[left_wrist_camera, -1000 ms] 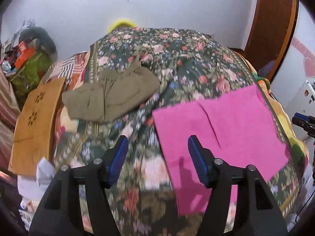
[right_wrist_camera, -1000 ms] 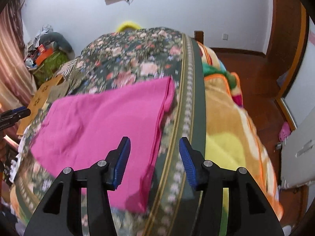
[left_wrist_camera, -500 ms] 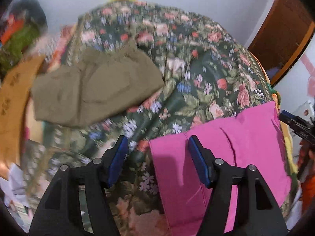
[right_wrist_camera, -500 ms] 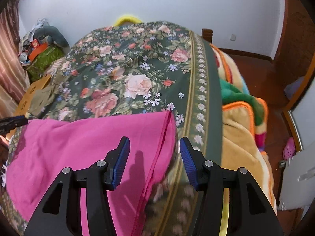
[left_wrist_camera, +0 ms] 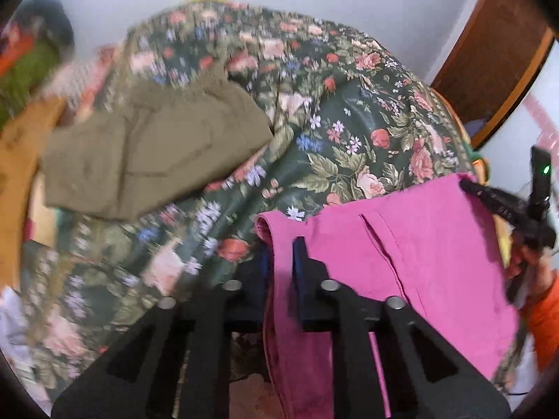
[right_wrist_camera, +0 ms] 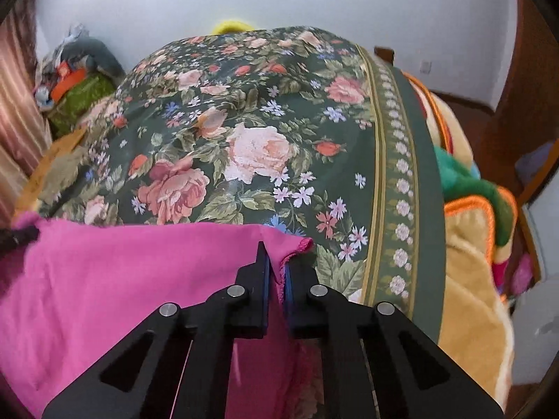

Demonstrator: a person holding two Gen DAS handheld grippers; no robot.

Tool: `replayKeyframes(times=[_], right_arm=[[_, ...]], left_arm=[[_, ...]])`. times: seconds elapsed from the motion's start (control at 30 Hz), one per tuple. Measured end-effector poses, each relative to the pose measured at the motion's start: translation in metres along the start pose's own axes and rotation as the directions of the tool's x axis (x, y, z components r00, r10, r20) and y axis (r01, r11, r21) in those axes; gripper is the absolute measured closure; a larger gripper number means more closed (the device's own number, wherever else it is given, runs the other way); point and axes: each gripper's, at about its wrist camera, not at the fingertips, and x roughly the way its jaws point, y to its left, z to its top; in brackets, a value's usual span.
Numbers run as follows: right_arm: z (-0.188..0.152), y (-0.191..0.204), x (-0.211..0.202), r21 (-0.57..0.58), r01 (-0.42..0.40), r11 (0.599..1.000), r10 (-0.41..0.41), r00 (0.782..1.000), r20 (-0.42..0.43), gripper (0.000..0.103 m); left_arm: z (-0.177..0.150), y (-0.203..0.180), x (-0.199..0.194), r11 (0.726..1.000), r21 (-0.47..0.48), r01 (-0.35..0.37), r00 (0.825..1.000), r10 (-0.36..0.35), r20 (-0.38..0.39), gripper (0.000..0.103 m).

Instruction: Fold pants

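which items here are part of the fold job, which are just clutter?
In the job:
- pink pants, far edge pinched at both corners
- left gripper, jaws just closed on the cloth
- right gripper, jaws just closed on the cloth

Lying about:
- olive garment, off to the left
- floral bedspread
- orange-trimmed blanket
- green bag

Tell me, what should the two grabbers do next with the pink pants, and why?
Probably lift both far corners together and bring them toward the near edge to fold the pink pants in half. The left gripper and right gripper have just closed, each pinching a corner of the far edge, and the rest of the cloth lies flat on the floral bedspread.
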Motion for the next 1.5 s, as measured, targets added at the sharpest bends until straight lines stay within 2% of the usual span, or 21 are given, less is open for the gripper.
replayKeyframes(times=[0.07, 0.23, 0.37, 0.4, 0.47, 0.53, 0.57, 0.63, 0.7, 0.77, 0.9, 0.97, 1.03, 1.1, 1.13, 1.2, 1.37, 1.4, 1.5], right_arm=[[-0.002, 0.001, 0.000, -0.014, 0.024, 1.000, -0.024, 1.000, -0.001, 0.099], [0.004, 0.005, 0.002, -0.033, 0.076, 0.997, -0.077, 0.996, -0.037, 0.097], [0.009, 0.005, -0.015, -0.047, 0.145, 0.988, -0.148, 0.987, -0.059, 0.072], [0.010, 0.006, -0.024, -0.048, 0.133, 0.990, -0.135, 0.990, -0.047, 0.068], [0.012, 0.010, -0.046, -0.040, 0.091, 0.995, -0.091, 0.996, -0.017, 0.053], [0.014, 0.021, -0.063, -0.042, 0.038, 0.998, -0.038, 0.999, 0.009, 0.047], [0.015, 0.027, -0.068, -0.045, 0.011, 0.999, -0.010, 1.000, 0.014, 0.036], [0.017, 0.042, -0.075, -0.045, -0.047, 0.998, 0.048, 0.999, 0.012, 0.025], [0.015, 0.058, -0.075, -0.040, -0.094, 0.995, 0.094, 0.995, 0.007, 0.023], [0.009, 0.075, -0.067, -0.046, -0.138, 0.989, 0.136, 0.990, -0.030, 0.023], [-0.013, 0.104, -0.035, -0.096, -0.166, 0.982, 0.151, 0.977, -0.148, 0.023], [-0.031, 0.115, -0.018, -0.123, -0.184, 0.975, 0.152, 0.962, -0.228, 0.023], [-0.049, 0.124, -0.010, -0.163, -0.190, 0.968, 0.136, 0.946, -0.293, 0.023], [-0.060, 0.128, -0.019, -0.219, -0.166, 0.962, 0.112, 0.964, -0.241, 0.023], [-0.063, 0.126, -0.023, -0.222, -0.171, 0.960, 0.113, 0.961, -0.253, 0.023], [-0.068, 0.119, -0.031, -0.211, -0.178, 0.961, 0.119, 0.957, -0.266, 0.022], [-0.088, 0.108, -0.048, -0.232, -0.125, 0.965, 0.066, 0.967, -0.246, 0.022], [-0.092, 0.103, -0.053, -0.211, -0.123, 0.970, 0.071, 0.969, -0.238, 0.022], [-0.100, 0.095, -0.064, -0.157, -0.113, 0.981, 0.074, 0.969, -0.234, 0.022]], left_arm=[[-0.006, -0.008, -0.002, 0.994, 0.044, -0.100, 0.994, 0.099, 0.038, 0.093], [-0.009, -0.011, 0.004, 0.979, 0.099, -0.178, 0.984, 0.177, 0.019, 0.090], [0.003, -0.002, -0.021, 0.983, 0.091, -0.157, 0.987, 0.154, 0.037, 0.089], [0.006, -0.005, -0.029, 0.980, 0.101, -0.170, 0.985, 0.166, 0.052, 0.089], [0.012, -0.012, -0.041, 0.975, 0.131, -0.181, 0.982, 0.172, 0.078, 0.089], [0.016, -0.020, -0.053, 0.978, 0.154, -0.142, 0.987, 0.129, 0.091, 0.081], [0.019, -0.025, -0.057, 0.981, 0.157, -0.111, 0.991, 0.098, 0.089, 0.077], [0.022, -0.036, -0.058, 0.986, 0.159, -0.047, 0.997, 0.036, 0.073, 0.061], [0.021, -0.050, -0.054, 0.985, 0.174, -0.007, 0.999, -0.002, 0.050, 0.058], [0.016, -0.065, -0.046, 0.980, 0.198, 0.004, 1.000, -0.007, 0.019, 0.058], [-0.004, -0.087, -0.011, 0.968, 0.250, 0.032, 0.994, -0.004, -0.113, 0.055], [-0.015, -0.091, 0.002, 0.964, 0.266, 0.020, 0.988, 0.022, -0.154, 0.054], [-0.026, -0.093, 0.002, 0.954, 0.301, -0.012, 0.990, 0.053, -0.129, 0.050], [-0.038, -0.095, -0.005, 0.947, 0.321, -0.022, 0.993, 0.058, -0.105, 0.046], [-0.041, -0.094, -0.008, 0.946, 0.324, -0.021, 0.994, 0.056, -0.099, 0.044], [-0.052, -0.092, -0.017, 0.943, 0.331, -0.016, 0.996, 0.046, -0.081, 0.041], [-0.071, -0.081, -0.038, 0.955, 0.297, -0.014, 0.998, 0.030, -0.050, 0.035], [-0.075, -0.080, -0.042, 0.956, 0.292, -0.029, 0.998, 0.043, -0.041, 0.031], [-0.087, -0.073, -0.054, 0.962, 0.271, -0.034, 0.999, 0.044, -0.029, 0.029]])
